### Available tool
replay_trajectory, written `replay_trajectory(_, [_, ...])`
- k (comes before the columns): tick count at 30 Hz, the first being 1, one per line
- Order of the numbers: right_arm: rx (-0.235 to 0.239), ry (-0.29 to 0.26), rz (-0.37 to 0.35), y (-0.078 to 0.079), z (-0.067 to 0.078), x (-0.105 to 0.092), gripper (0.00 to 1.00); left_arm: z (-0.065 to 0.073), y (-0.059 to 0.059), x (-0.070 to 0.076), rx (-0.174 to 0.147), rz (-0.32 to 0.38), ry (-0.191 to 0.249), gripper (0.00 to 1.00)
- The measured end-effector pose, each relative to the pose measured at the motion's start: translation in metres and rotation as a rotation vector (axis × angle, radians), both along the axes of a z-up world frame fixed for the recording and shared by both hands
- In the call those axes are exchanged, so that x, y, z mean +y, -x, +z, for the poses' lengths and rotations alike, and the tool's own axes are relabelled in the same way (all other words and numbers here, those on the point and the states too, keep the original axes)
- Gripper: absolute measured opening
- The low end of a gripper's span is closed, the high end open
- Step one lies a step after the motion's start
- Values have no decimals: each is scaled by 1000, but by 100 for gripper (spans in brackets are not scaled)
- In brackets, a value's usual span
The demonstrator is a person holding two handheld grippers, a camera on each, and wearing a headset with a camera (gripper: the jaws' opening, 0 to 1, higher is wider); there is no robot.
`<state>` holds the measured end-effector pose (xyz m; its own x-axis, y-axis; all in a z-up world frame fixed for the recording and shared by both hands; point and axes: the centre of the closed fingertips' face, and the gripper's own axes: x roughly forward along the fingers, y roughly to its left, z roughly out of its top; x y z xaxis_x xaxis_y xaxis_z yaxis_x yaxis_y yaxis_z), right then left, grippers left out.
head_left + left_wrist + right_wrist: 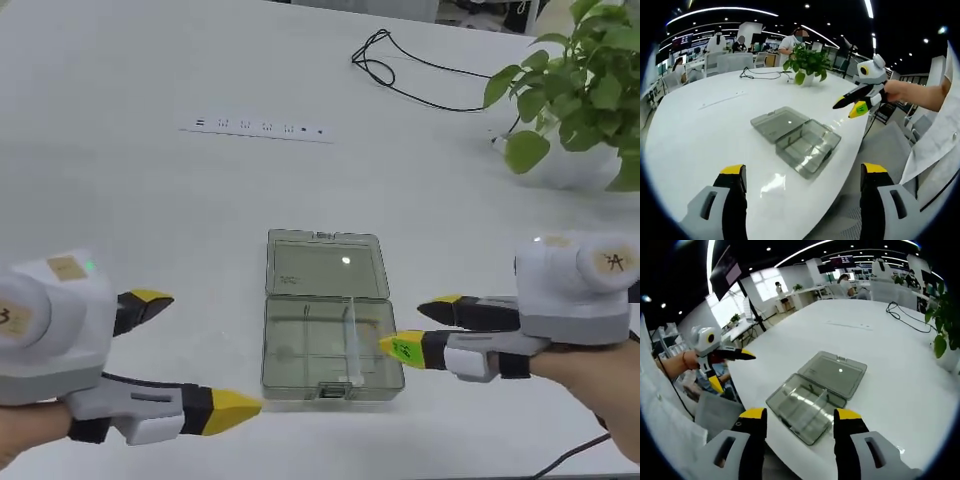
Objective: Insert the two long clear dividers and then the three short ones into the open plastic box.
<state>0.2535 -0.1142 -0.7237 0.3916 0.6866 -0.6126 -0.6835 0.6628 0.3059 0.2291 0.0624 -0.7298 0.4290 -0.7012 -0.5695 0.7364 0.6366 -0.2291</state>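
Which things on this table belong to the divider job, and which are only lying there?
For the job:
- open plastic box
- clear divider already inside it
- left gripper, open
- right gripper, open

Lying about:
- power strip
- black cable
- potted plant

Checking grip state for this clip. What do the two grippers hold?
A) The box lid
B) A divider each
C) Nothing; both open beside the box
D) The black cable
C: the left gripper and right gripper stand open and empty on either side of the plastic box.
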Motion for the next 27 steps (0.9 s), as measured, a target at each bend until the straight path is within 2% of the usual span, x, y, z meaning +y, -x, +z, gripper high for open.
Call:
replay_trajectory(3, [-47,0,41,3,2,-2,58,-8,1,6,21,7,-32,95])
replay_trajectory(4, [-50,2,53,5,1,-4,59,-13,2,10,40,14,-53,94])
replay_trajectory(5, [-60,-1,62,6,1,-4,60,-15,2,11,40,16,-56,94])
replay_trajectory(8, [-80,-8,93,11,-1,-7,62,-24,3,18,89,42,-82,91])
replay_trajectory(11, [-125,-14,125,15,-1,-9,67,-31,1,22,102,54,-105,87])
replay_trajectory(14, [-146,-18,139,19,-2,-11,69,-42,2,26,158,71,-141,84])
replay_trajectory(15, [-149,-16,142,20,-3,-13,70,-46,1,25,157,71,-147,83])
replay_trajectory(19, [-167,-20,148,22,-4,-18,70,-58,5,26,196,70,-197,77])
replay_trajectory(22, [-177,-34,137,21,-3,-21,70,-72,6,30,221,68,-249,71])
replay_trajectory(26, [-189,-40,130,20,-1,-22,70,-83,6,31,242,66,-266,66])
replay_trajectory(27, [-194,-44,128,20,0,-23,70,-88,6,32,253,67,-282,64])
